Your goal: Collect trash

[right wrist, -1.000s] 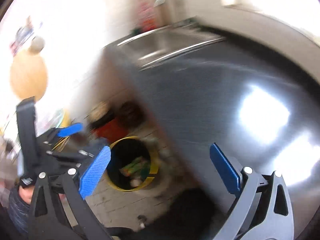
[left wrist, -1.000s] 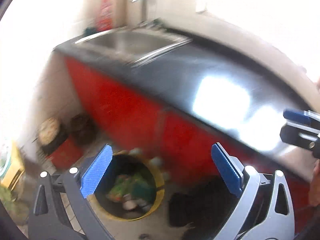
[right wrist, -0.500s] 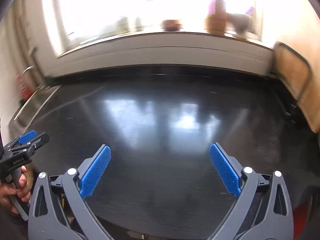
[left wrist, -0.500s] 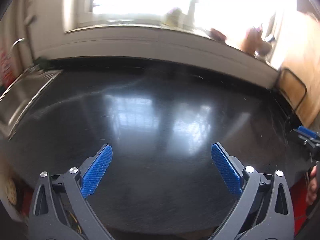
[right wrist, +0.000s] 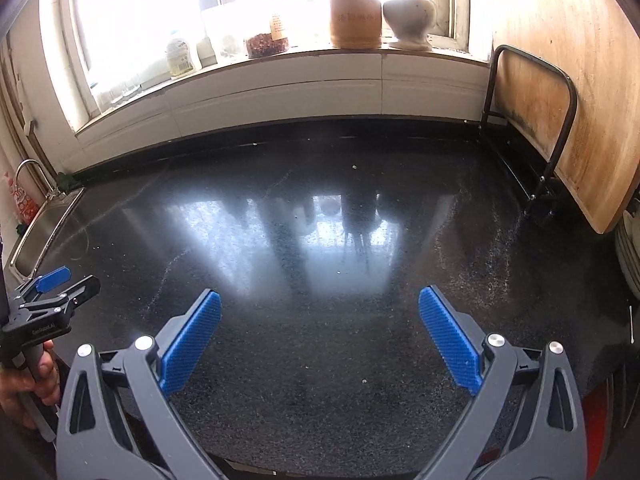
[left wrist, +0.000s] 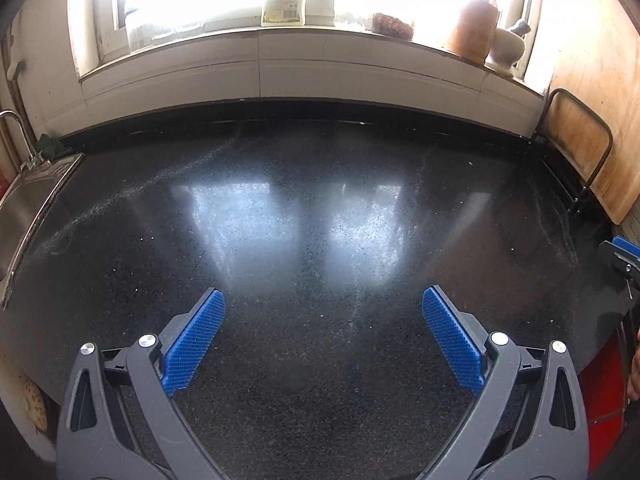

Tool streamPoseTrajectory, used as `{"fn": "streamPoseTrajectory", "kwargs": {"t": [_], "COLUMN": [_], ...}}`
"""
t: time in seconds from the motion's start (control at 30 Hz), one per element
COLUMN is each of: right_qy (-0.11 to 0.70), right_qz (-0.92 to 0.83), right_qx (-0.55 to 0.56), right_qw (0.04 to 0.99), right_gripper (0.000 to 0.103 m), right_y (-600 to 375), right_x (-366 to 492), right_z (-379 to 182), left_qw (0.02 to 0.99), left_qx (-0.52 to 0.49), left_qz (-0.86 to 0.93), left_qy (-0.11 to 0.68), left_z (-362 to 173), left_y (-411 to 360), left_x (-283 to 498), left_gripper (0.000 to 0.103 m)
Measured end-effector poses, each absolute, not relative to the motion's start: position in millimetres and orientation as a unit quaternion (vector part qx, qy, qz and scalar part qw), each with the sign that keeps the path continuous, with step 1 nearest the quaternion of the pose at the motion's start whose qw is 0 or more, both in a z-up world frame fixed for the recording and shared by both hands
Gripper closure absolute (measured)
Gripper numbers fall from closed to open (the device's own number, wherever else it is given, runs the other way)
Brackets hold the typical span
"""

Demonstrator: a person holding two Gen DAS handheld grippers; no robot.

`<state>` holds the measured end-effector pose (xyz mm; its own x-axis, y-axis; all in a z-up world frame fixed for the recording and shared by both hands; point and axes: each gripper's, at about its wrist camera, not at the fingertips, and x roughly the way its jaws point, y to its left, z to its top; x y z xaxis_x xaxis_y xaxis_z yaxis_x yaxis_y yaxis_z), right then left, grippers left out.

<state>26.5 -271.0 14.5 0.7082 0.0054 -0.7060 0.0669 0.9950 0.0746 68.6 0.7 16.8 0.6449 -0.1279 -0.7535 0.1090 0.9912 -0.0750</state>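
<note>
Two claws gaping empty, left claw (left wrist: 320,344), right claw (right wrist: 320,342), ribbed blue pads, glossy speckled black countertop (left wrist: 320,220)

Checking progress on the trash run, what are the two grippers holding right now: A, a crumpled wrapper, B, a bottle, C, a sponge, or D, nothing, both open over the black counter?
D: the left gripper and right gripper have their blue fingers spread wide with only bare black counter between them.

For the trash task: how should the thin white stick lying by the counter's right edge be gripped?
Probably at mid-length, from straight above with the right claw, closing across it: the thin white stick lies flat on the counter, too slim to catch from the side.
</note>
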Motion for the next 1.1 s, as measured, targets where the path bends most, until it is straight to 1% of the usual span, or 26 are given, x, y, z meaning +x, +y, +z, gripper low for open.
{"fn": "streamPoseTrajectory", "kwargs": {"t": [0.43,1.1], "right_qy": [0.379,0.382], "right_qz": [-0.004,0.003], "right_qx": [0.042,0.041], "right_qw": [0.924,0.923], "right_gripper": [0.007,0.007], "right_y": [-260,-253], "right_x": [30,29], "right_z": [18,16], "left_qw": [0.906,0.907], "left_qx": [-0.017,-0.009], "left_qz": [-0.058,-0.059], "left_qy": [0.42,0.416], "left_z": [16,21], "left_y": [13,10], "left_x": [65,62], "left_gripper": [0.007,0.007]}}
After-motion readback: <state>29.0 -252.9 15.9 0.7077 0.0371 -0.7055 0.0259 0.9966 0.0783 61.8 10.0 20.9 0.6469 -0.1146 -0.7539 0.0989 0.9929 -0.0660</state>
